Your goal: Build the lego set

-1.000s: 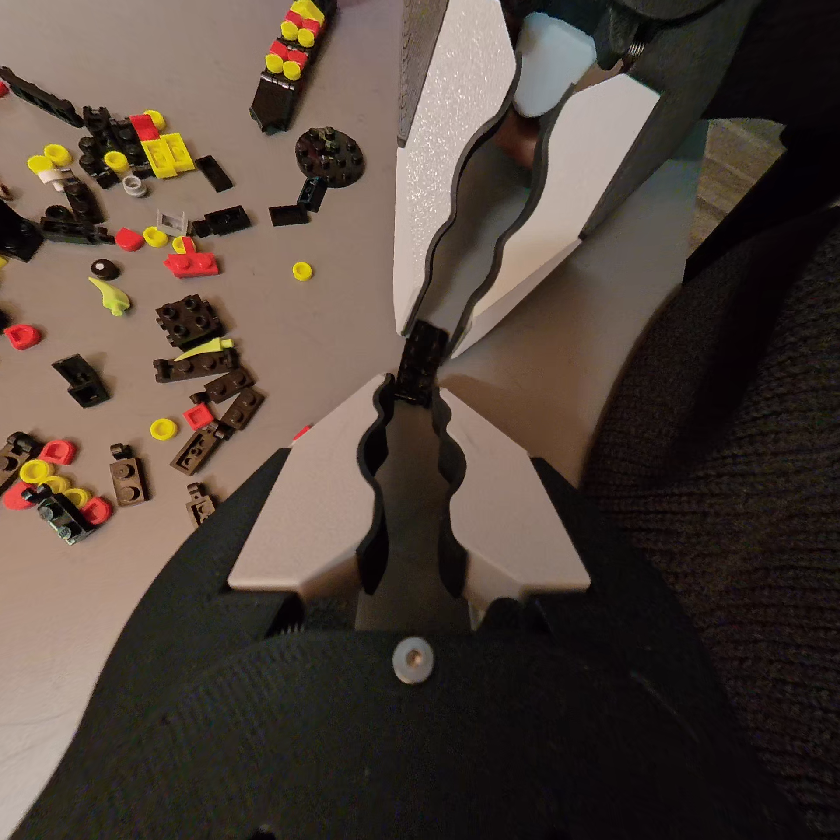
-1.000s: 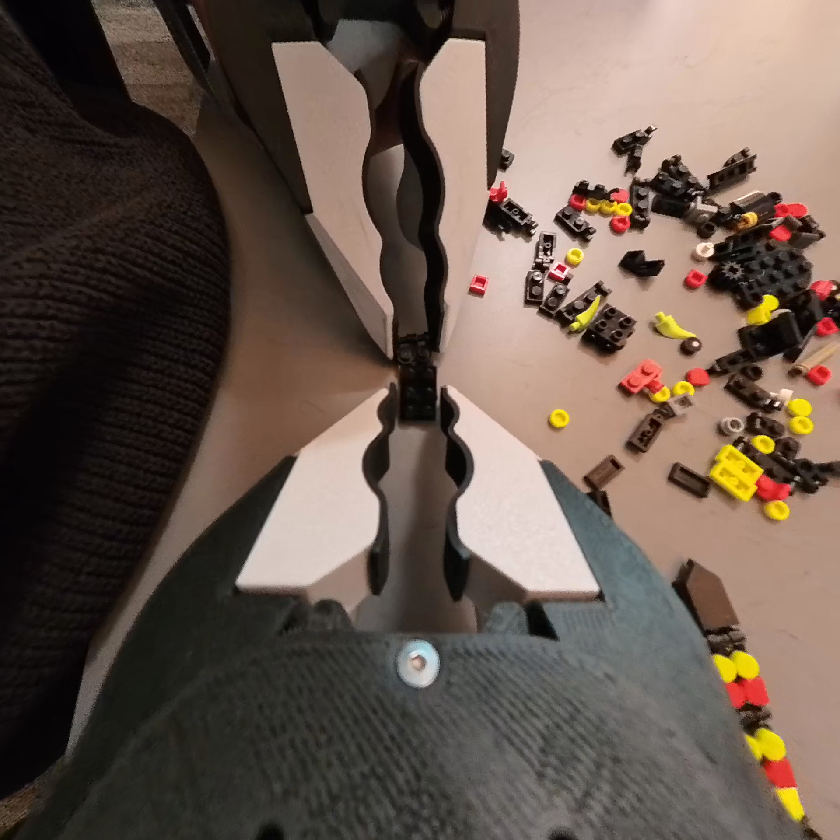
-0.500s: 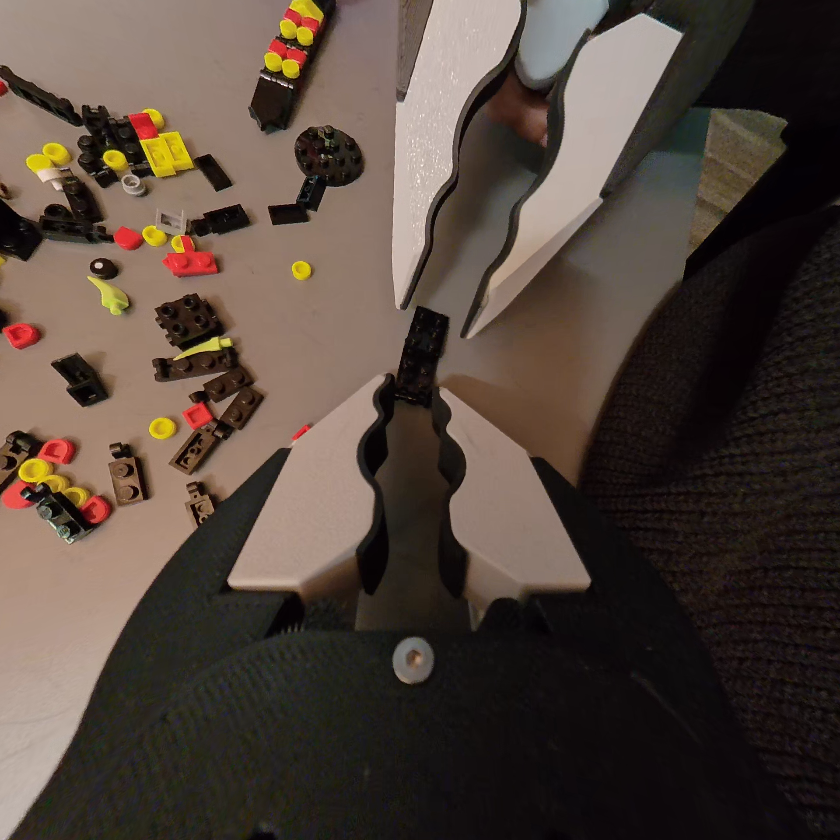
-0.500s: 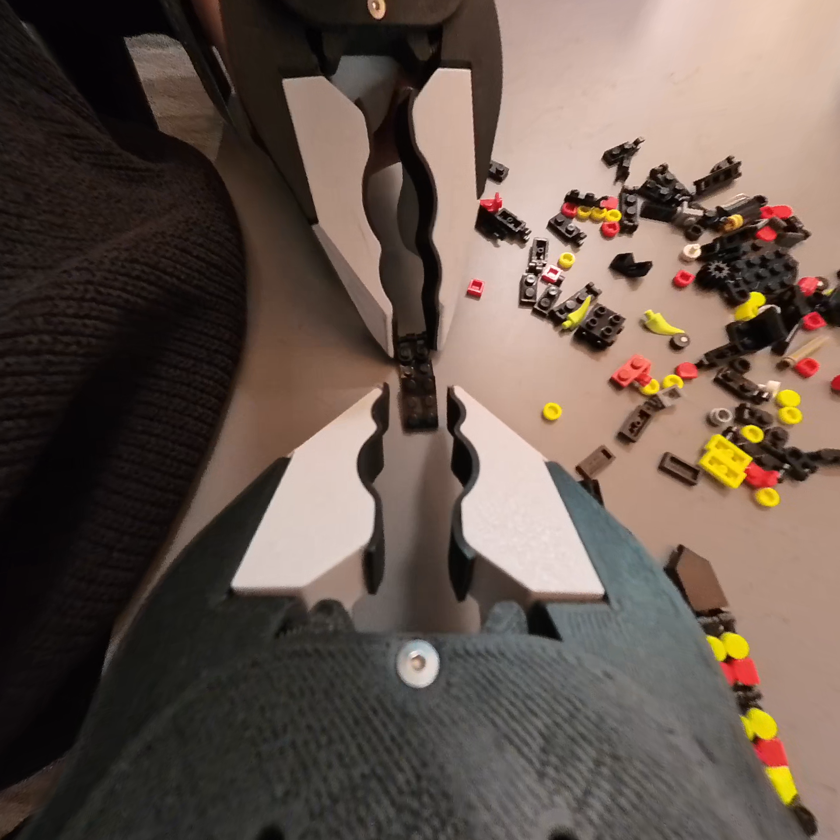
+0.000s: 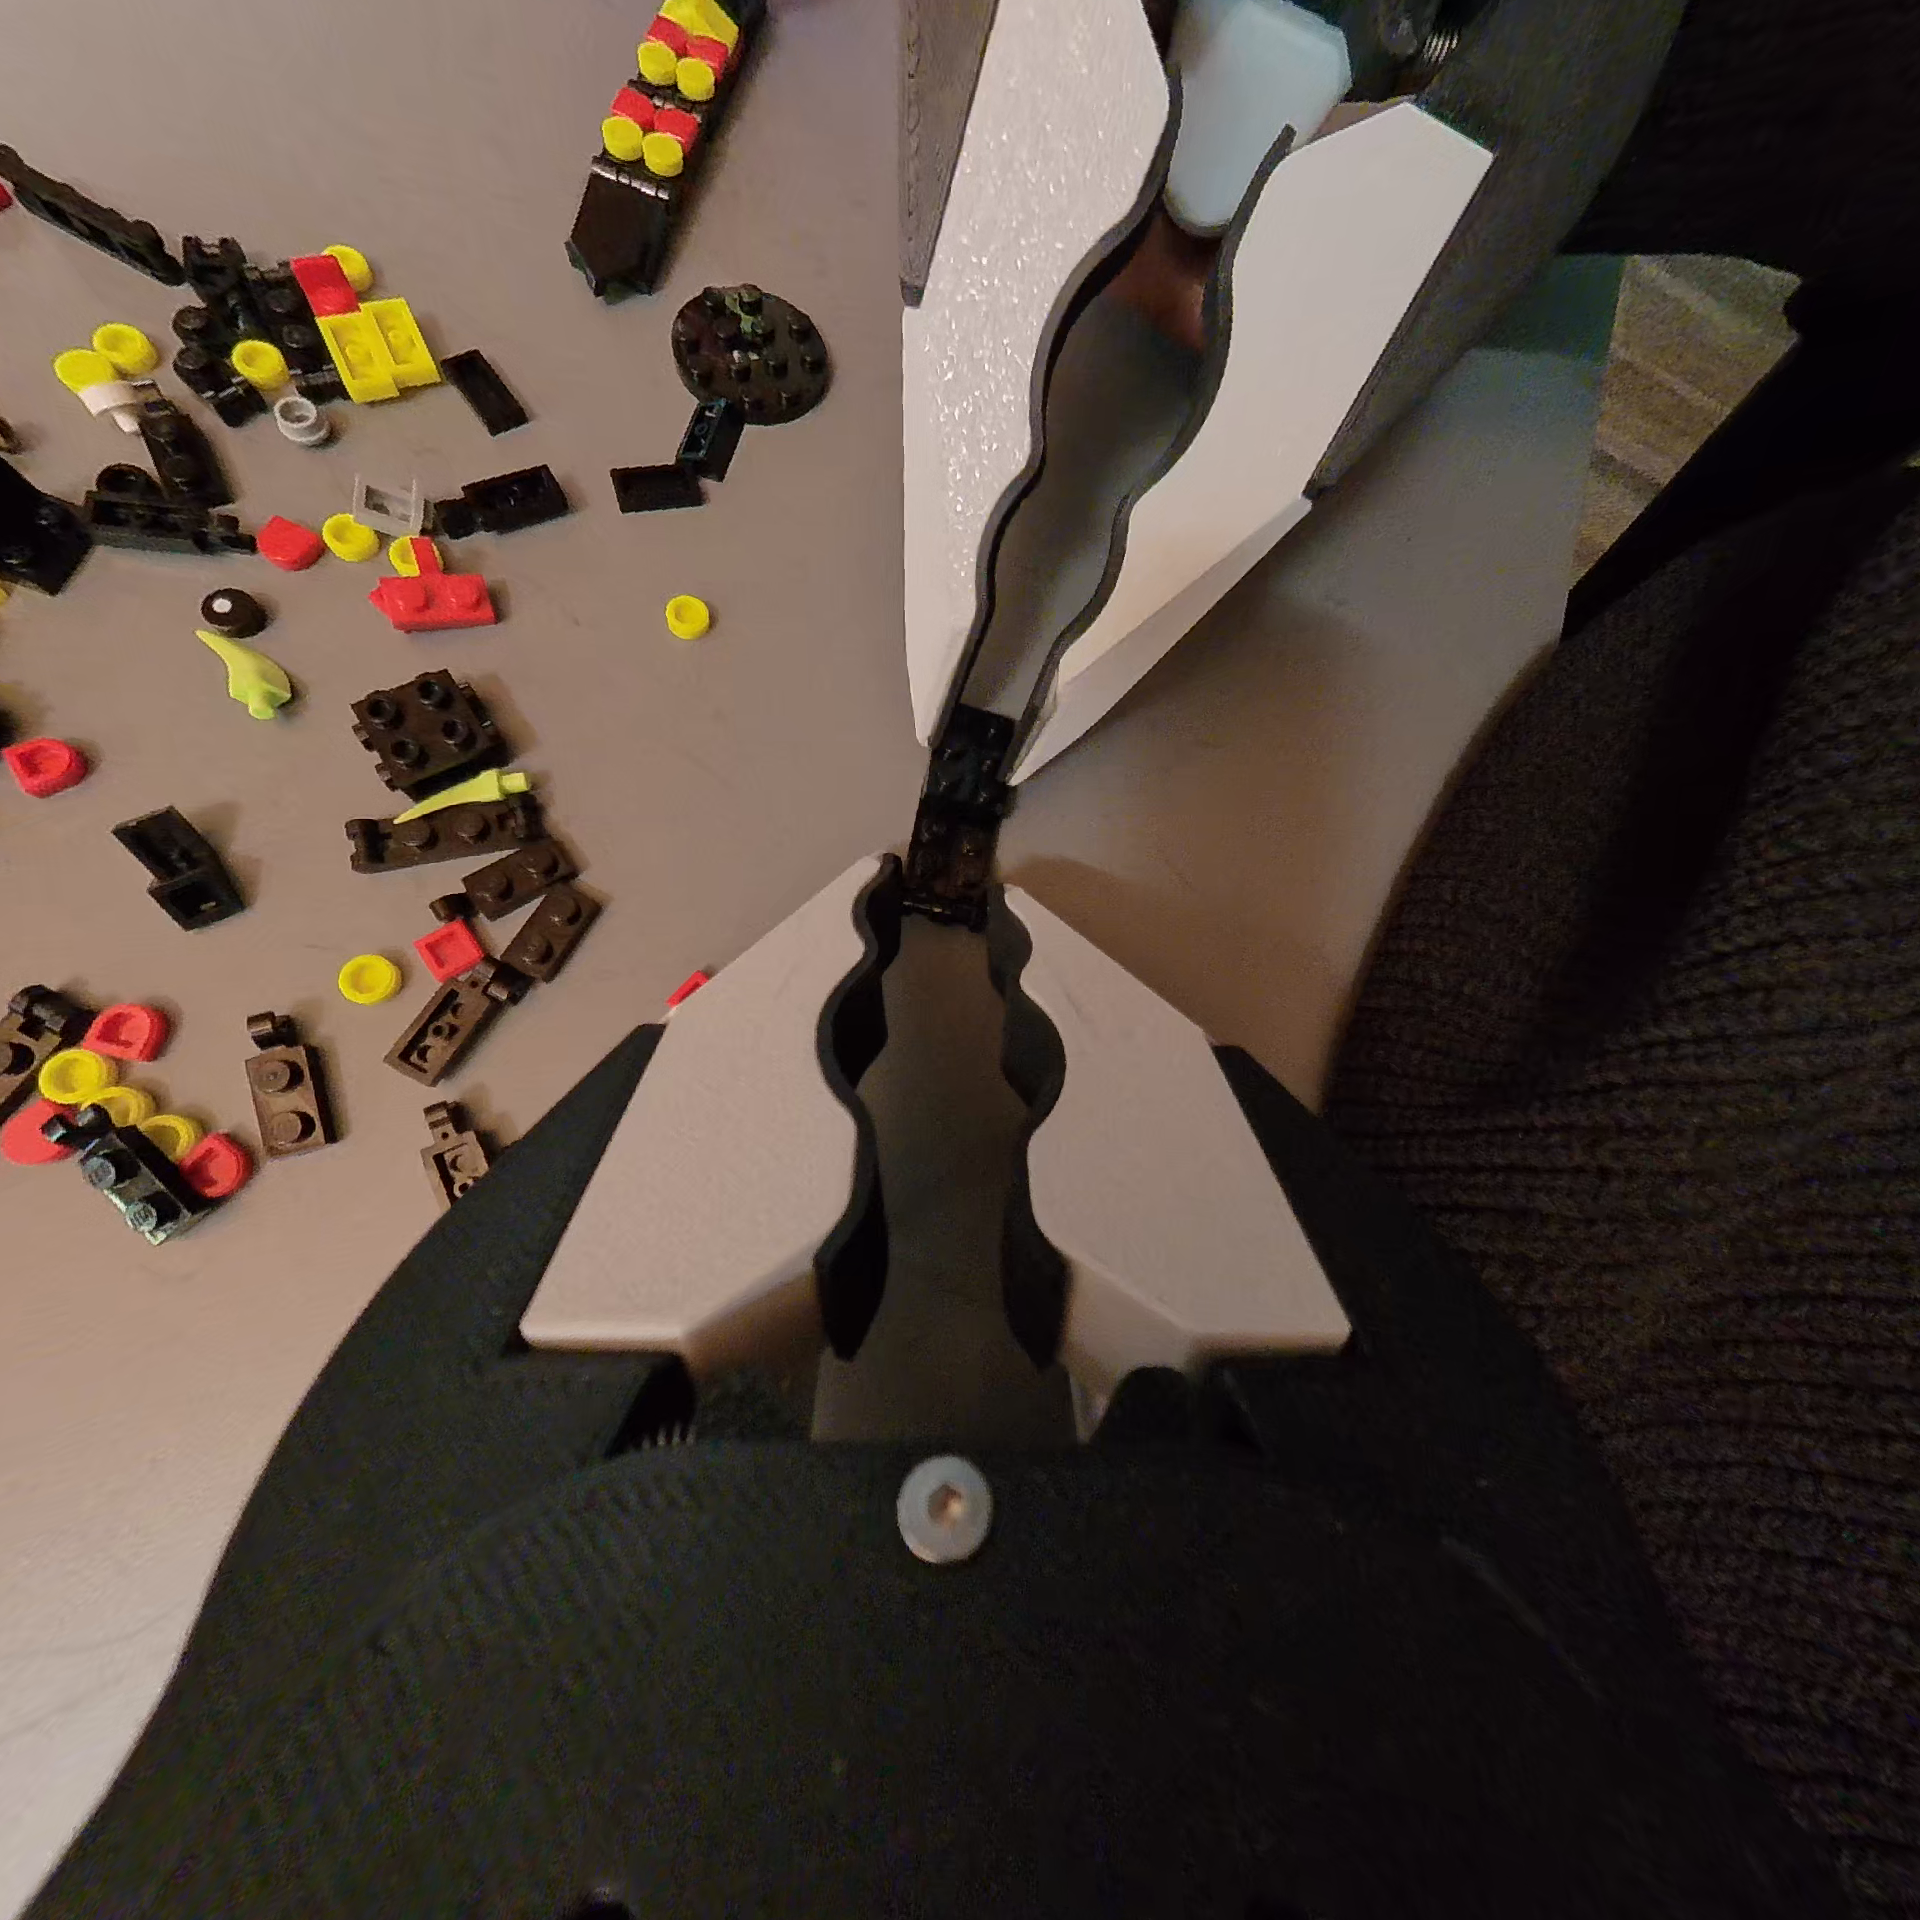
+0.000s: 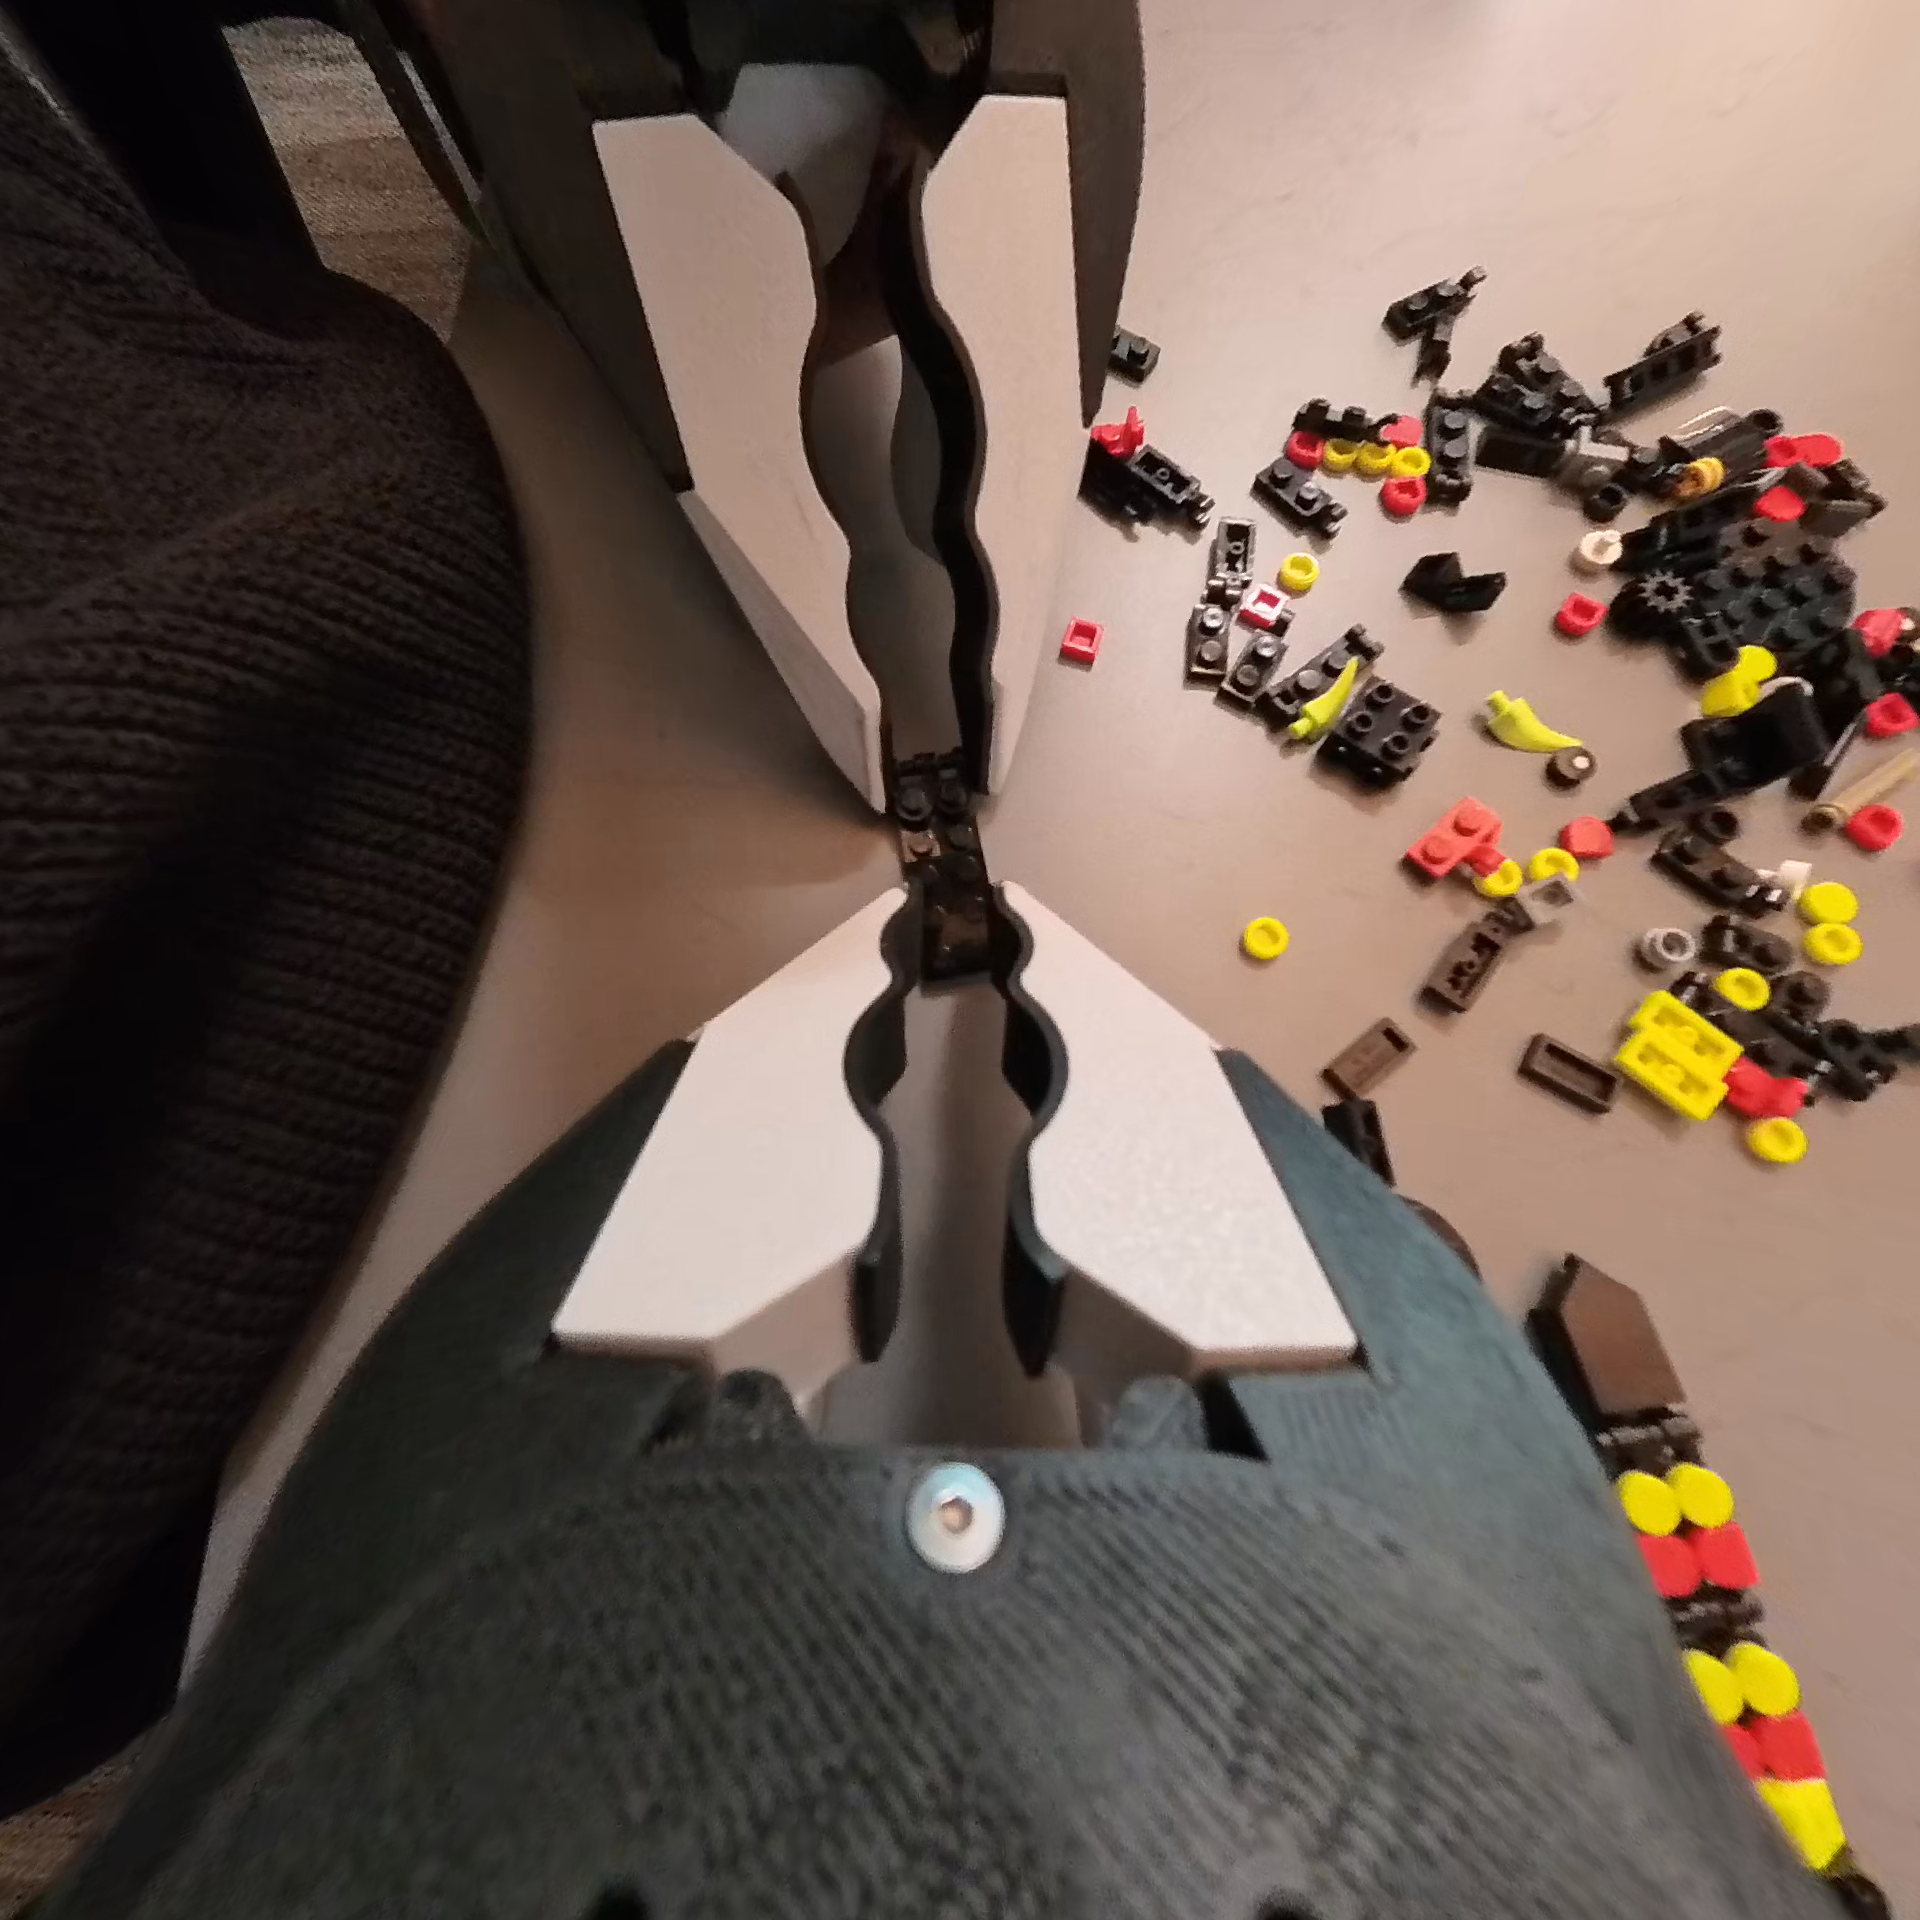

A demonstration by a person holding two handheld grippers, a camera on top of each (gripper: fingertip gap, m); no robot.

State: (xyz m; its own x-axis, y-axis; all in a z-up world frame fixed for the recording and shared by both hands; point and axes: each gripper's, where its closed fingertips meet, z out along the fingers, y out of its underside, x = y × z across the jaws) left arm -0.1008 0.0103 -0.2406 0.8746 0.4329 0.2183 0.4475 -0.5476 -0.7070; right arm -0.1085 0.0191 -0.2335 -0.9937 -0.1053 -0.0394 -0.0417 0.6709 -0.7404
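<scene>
Two grippers, tip to tip | left gripper [image 5: 943, 883] and right gripper [image 6: 954, 914] clamp black plate assembly [image 5: 961, 816] | joint seemingly seated

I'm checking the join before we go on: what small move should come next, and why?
Probably squeeze the two ends together: the left tongs and right tongs each clamp one end of the small black studded plastic lego assembly, held above the grey table, so the join looks unfinished.

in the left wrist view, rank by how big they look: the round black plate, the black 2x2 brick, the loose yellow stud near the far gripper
1. round black plate
2. black 2x2 brick, somewhat smaller though nearer the camera
3. yellow stud, clearly smallest
</scene>
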